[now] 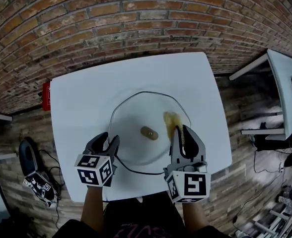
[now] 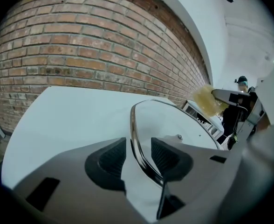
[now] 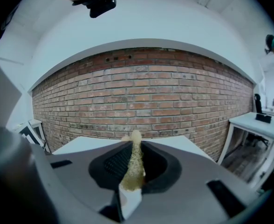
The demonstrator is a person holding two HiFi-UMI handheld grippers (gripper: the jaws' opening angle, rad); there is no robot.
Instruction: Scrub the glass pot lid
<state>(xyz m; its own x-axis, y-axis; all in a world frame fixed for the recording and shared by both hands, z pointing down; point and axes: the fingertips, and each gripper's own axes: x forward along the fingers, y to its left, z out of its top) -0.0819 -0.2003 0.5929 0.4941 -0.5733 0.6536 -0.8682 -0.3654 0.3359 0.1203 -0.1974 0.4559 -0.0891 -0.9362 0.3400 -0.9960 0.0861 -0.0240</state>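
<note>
Head view: glass pot lid [image 1: 136, 114] flat on white table [image 1: 81, 98], knob [image 1: 149, 132] up, just ahead of left gripper [image 1: 109, 139] and right gripper [image 1: 182, 131]. Left gripper view: jaws apart, lid's rim between them, running straight ahead. Right gripper view: jaws clamped on yellow sponge [image 3: 133, 169].

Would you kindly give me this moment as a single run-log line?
left gripper: open, astride glass lid rim | right gripper: shut on yellow sponge | lid on white table

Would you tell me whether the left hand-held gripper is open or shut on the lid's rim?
Open: the left hand-held gripper straddles the rim of the glass lid, and neither pad presses on it.
</note>
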